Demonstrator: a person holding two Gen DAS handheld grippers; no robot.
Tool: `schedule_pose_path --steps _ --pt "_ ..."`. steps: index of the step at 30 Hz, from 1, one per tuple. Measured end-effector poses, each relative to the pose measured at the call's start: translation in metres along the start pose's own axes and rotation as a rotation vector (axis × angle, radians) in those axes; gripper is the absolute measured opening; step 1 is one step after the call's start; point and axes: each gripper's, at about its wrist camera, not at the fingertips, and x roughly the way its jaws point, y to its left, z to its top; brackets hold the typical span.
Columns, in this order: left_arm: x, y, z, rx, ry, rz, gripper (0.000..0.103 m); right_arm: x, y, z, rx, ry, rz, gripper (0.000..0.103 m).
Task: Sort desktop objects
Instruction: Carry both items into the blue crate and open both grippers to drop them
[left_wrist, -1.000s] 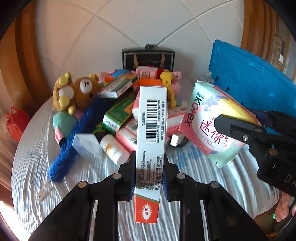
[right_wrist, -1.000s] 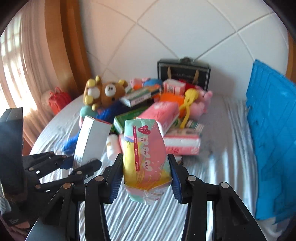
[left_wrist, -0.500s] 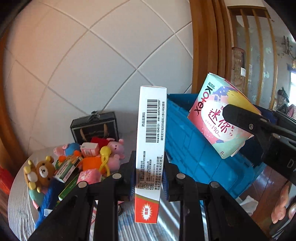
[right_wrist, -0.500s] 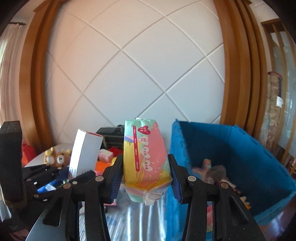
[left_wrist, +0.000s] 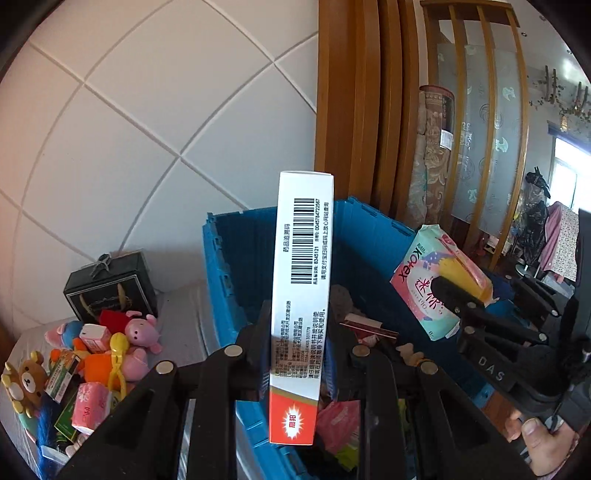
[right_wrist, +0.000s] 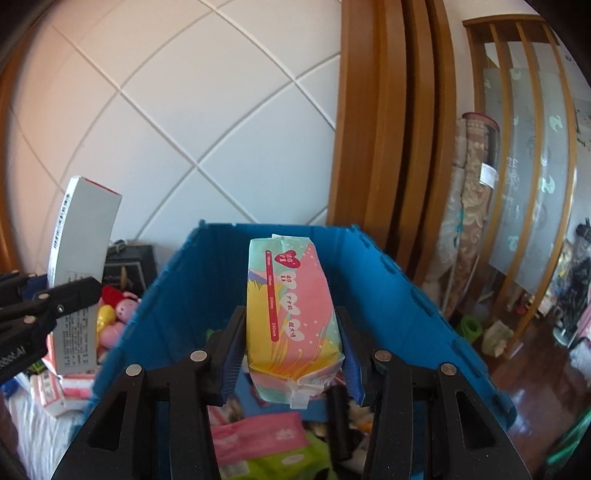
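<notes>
My left gripper (left_wrist: 297, 343) is shut on a tall white medicine box (left_wrist: 303, 288) with a barcode and a red end, held upright over the near edge of the blue crate (left_wrist: 229, 266). My right gripper (right_wrist: 291, 350) is shut on a pastel Kotex pad pack (right_wrist: 291, 314), held over the blue crate's (right_wrist: 399, 291) open top. The pack (left_wrist: 436, 280) and the right gripper (left_wrist: 480, 325) show at the right in the left wrist view. The medicine box (right_wrist: 79, 266) shows at the left in the right wrist view.
Pink and green packs (right_wrist: 266, 439) lie inside the crate. Left of the crate, plush toys and small boxes (left_wrist: 92, 358) are piled on the white-covered table beside a dark gift box (left_wrist: 110, 288). A wooden door frame (left_wrist: 354, 103) stands behind the crate.
Both grippers have swung right from above the table pile to the blue crate, carrying their items. The pad pack now hangs lower, over the crate's opening.
</notes>
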Motion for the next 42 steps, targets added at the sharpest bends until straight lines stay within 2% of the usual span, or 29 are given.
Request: schedule_pose_path --steps 5,8,10,12,14,17,21,23,27,31,32,33,34,35,36,37,38,42 --pt "0.049 -0.028 0.003 0.013 0.11 0.001 0.023 0.027 -0.032 -0.015 0.009 0.054 -0.04 0.045" --pt "0.077 -0.039 -0.002 -0.002 0.188 -0.02 0.023 0.042 -0.048 -0.013 0.017 0.064 -0.057 0.045" --pt "0.089 -0.043 -0.005 0.004 0.233 -0.003 0.023 0.052 -0.057 -0.01 0.022 0.063 -0.051 0.045" --pt "0.09 -0.049 -0.004 0.026 0.225 -0.003 0.023 0.057 -0.06 -0.008 0.034 0.073 -0.038 0.045" --pt "0.095 -0.058 -0.007 0.065 0.233 0.07 0.023 0.057 -0.064 -0.006 0.053 0.079 -0.013 0.045" --pt "0.112 -0.054 -0.013 -0.001 0.334 0.0 0.023 0.074 -0.064 -0.012 0.072 0.183 -0.04 0.045" --pt "0.13 -0.044 -0.022 -0.075 0.449 0.062 0.023 0.087 -0.062 -0.017 0.056 0.245 -0.083 0.044" --pt "0.127 -0.05 -0.022 -0.059 0.444 0.085 0.023 0.088 -0.061 -0.018 0.051 0.243 -0.096 0.044" --pt "0.121 -0.059 -0.023 0.003 0.412 0.084 0.023 0.087 -0.064 -0.023 0.049 0.233 -0.106 0.044" --pt "0.117 -0.058 -0.023 -0.006 0.404 0.081 0.023 0.089 -0.064 -0.021 0.057 0.243 -0.112 0.045" --pt "0.114 -0.057 -0.021 -0.017 0.397 0.08 0.027 0.089 -0.065 -0.021 0.061 0.244 -0.108 0.046" --pt "0.112 -0.055 -0.019 -0.026 0.387 0.078 0.037 0.089 -0.065 -0.021 0.064 0.247 -0.111 0.047" --pt "0.108 -0.053 -0.016 -0.034 0.37 0.08 0.043 0.089 -0.066 -0.019 0.07 0.249 -0.113 0.054" --pt "0.104 -0.052 -0.012 -0.038 0.342 0.082 0.056 0.089 -0.067 -0.019 0.079 0.246 -0.112 0.069" --pt "0.1 -0.051 -0.008 -0.035 0.313 0.09 0.064 0.087 -0.068 -0.018 0.09 0.241 -0.11 0.076" --pt "0.095 -0.051 -0.006 -0.028 0.285 0.1 0.065 0.086 -0.069 -0.017 0.098 0.232 -0.108 0.088" --pt "0.09 -0.052 -0.004 -0.019 0.263 0.107 0.065 0.084 -0.07 -0.017 0.103 0.221 -0.112 0.094" --pt "0.072 -0.05 0.002 -0.029 0.215 0.064 0.065 0.08 -0.067 -0.017 0.104 0.189 -0.127 0.101"
